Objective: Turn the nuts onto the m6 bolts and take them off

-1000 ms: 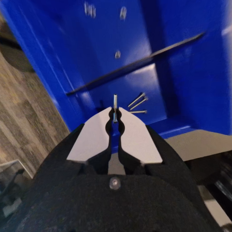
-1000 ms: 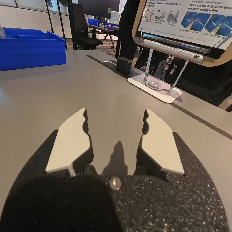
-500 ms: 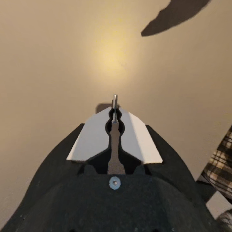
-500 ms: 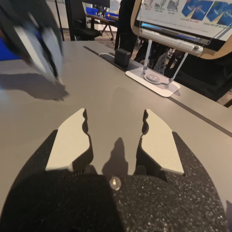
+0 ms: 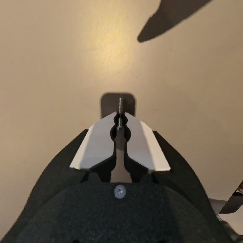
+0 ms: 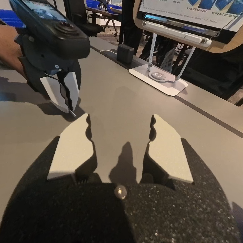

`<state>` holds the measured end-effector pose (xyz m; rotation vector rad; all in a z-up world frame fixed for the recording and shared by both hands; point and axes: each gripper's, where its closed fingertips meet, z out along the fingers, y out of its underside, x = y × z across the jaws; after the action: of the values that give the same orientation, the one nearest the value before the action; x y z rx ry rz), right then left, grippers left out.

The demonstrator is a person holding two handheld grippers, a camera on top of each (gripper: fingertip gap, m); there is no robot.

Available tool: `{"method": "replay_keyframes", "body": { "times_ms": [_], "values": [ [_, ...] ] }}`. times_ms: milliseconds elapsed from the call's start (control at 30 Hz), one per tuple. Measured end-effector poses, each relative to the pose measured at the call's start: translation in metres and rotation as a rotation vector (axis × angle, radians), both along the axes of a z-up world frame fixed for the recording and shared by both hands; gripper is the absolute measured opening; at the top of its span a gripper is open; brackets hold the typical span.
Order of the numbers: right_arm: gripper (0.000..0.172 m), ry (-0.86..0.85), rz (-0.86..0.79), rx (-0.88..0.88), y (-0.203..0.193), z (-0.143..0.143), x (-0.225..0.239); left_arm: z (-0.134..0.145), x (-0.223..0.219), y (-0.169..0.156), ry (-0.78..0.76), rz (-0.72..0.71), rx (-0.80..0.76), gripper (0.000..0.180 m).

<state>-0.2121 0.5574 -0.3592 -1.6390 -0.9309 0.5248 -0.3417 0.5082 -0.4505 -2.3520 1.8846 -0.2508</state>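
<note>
So in the left wrist view, the left gripper (image 5: 120, 113) had its white fingers (image 5: 100, 138) pinched down on a silver bolt (image 5: 120, 110), head sitting back in the scalloped gap and the threaded end poking straight out past the tips. The bolt's long axis ran right along the fingers, pointing at the tan table (image 5: 65, 65) just below it. No nut on it that anyone could see. Over in the right wrist view, the right gripper (image 6: 120, 117) was spread wide with nothing in it, just hanging over the table (image 6: 131, 98). The left gripper (image 6: 69, 109) showed up ahead and to its left, tilted down, with the bolt (image 6: 73, 114) tip sticking out close to the right one's left finger (image 6: 73, 144). Probably the free gripper needed a nut next, and none showed in either view.
</note>
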Motion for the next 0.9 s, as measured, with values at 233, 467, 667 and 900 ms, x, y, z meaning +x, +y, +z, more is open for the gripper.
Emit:
{"method": "replay_keyframes", "body": {
  "times_ms": [233, 467, 667, 900],
  "values": [
    [0.087, 0.010, 0.010, 0.000, -0.002, 0.002, -0.002, 0.013, -0.006, 0.004, -0.094, 0.063, 0.015, 0.020],
    [0.087, 0.002, 0.010, 0.011, -0.004, 0.004, -0.002, 0.128, -0.091, 0.023, -0.312, 0.242, 0.214, 0.035],
    [0.087, 0.026, 0.012, 0.022, -0.008, 0.012, -0.003, 0.194, -0.284, 0.027, -0.380, 0.558, 0.323, 0.028],
    [0.089, 0.035, -0.016, -0.033, -0.003, 0.011, -0.012, 0.153, -0.413, 0.006, -0.332, 0.648, 0.207, 0.025]
  ]
}}
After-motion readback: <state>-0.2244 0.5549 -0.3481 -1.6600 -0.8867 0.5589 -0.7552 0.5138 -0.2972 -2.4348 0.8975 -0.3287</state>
